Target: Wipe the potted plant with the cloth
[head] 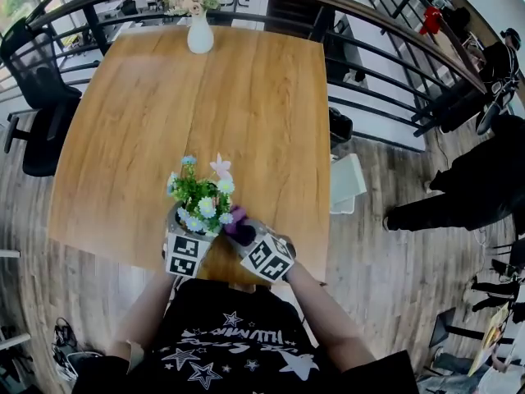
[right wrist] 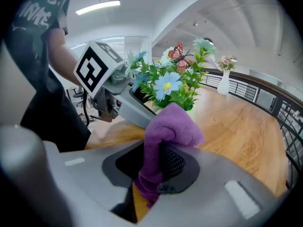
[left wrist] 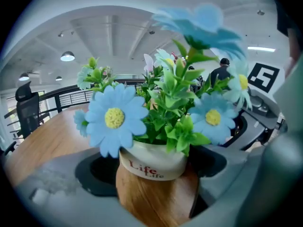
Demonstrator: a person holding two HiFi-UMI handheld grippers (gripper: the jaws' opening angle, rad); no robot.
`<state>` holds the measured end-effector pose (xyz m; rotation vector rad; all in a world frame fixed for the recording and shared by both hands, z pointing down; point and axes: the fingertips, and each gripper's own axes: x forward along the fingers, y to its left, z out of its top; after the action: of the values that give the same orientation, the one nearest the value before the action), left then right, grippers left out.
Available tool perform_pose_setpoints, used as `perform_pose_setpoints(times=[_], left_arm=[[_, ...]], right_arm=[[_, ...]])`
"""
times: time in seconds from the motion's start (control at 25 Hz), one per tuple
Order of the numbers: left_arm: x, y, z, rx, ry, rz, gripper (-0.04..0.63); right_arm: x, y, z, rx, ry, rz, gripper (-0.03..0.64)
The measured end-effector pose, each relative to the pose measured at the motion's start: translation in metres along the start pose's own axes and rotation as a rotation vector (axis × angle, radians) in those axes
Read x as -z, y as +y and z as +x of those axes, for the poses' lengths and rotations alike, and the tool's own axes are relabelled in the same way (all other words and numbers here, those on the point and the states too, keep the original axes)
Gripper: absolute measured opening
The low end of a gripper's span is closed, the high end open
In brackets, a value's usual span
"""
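Note:
The potted plant (head: 201, 199), blue and white flowers in a white pot (left wrist: 151, 162) printed "Life", stands near the front edge of the wooden table (head: 205, 97). My left gripper (head: 182, 236) has its jaws on both sides of the pot, pressed against it. In the left gripper view the left gripper (left wrist: 151, 174) shows the pot filling the gap. My right gripper (head: 244, 236) is just right of the plant, shut on a purple cloth (head: 238, 220). In the right gripper view the cloth (right wrist: 168, 136) bunches up between the jaws of the right gripper (right wrist: 161, 164), close to the leaves (right wrist: 177, 91).
A white vase of flowers (head: 200, 33) stands at the table's far edge. A black chair (head: 37, 80) is at the left, a dark railing (head: 385, 48) behind and to the right. A person (head: 476, 187) stands at the right, and a white object (head: 349, 183) lies beside the table.

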<state>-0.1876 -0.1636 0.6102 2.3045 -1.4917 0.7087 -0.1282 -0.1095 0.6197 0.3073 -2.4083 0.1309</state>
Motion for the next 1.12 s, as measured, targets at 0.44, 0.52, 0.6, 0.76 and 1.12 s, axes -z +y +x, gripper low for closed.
perform_pose_setpoints(times=[0.44,0.52,0.6,0.76,1.12], left_arm=[[0.006,-0.041,-0.015,0.086,0.022,0.002,0.483],[0.005,-0.046,-0.016,0.104,0.021,0.005,0.483],[0.006,-0.052,-0.016,0.124,0.022,0.016,0.483],[0.005,-0.06,-0.015,0.171,0.022,0.033,0.483],[0.005,-0.065,-0.014,0.287,0.002,0.102,0.483]], right_arm=[[0.01,-0.032,-0.019,0.13,-0.02,0.136,0.08],[0.012,-0.038,-0.02,0.146,-0.018,0.15,0.08],[0.014,-0.045,-0.022,0.164,-0.02,0.164,0.08],[0.018,-0.059,-0.024,0.197,-0.017,0.182,0.08],[0.018,-0.08,-0.026,0.248,-0.026,0.205,0.081]])
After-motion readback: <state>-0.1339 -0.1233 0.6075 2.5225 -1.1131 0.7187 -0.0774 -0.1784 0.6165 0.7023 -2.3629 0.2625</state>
